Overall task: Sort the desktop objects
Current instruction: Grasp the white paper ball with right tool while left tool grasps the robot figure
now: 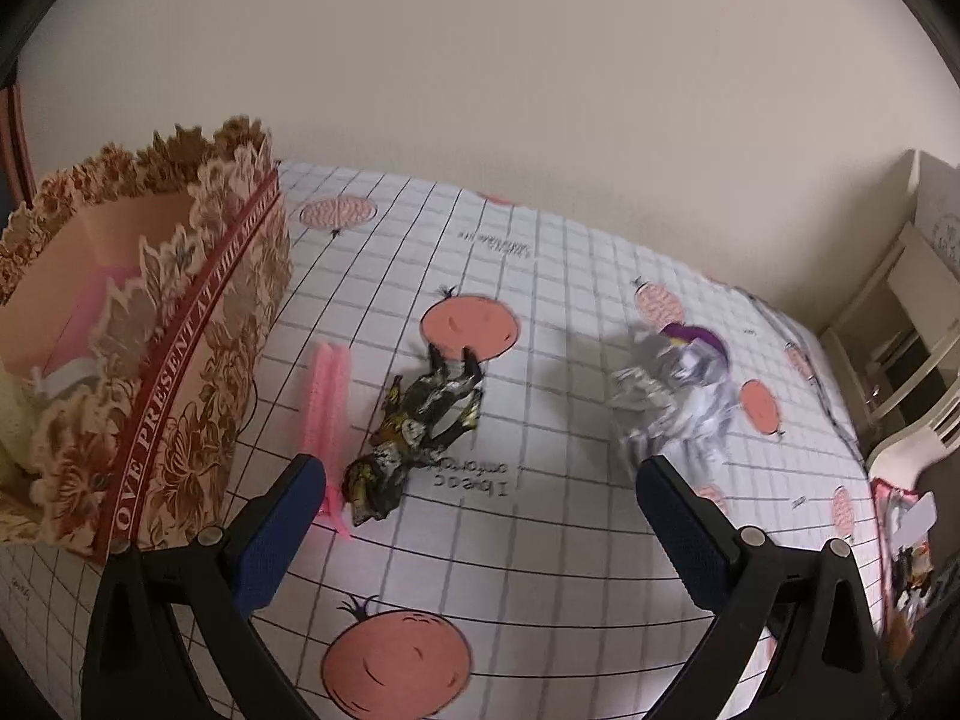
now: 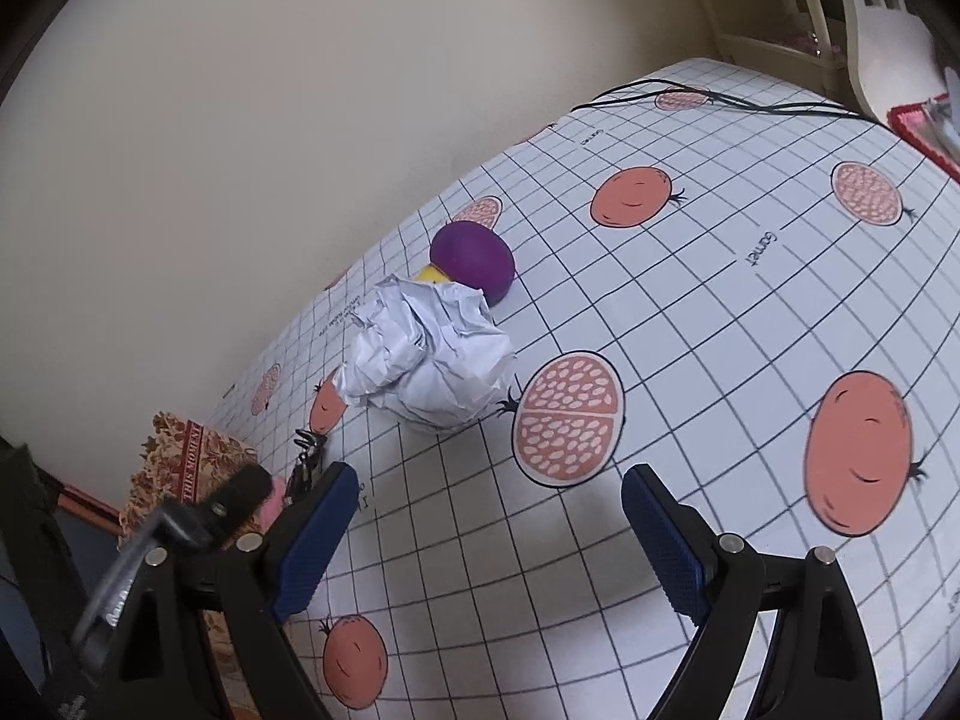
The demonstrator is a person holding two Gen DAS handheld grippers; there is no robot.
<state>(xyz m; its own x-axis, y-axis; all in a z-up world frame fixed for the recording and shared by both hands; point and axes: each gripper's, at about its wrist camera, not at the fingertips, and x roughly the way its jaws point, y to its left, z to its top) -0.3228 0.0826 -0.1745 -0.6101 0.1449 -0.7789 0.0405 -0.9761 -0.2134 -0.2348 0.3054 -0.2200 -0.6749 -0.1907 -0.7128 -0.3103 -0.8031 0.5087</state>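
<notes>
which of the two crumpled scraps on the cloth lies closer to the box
The dark wrapper, black with yellow bits, beside the pink comb near the box. The white paper ball lies farther off, by the purple ball.

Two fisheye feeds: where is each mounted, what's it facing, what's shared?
Left wrist: on the left gripper, angled down at the dark wrapper, pink strip and floral box; own open fingers show.
Right wrist: on the right gripper, angled down at the crumpled paper and purple ball; own open fingers show.
Shared: paper, ball, box, wrapper, gridded tablecloth.
</notes>
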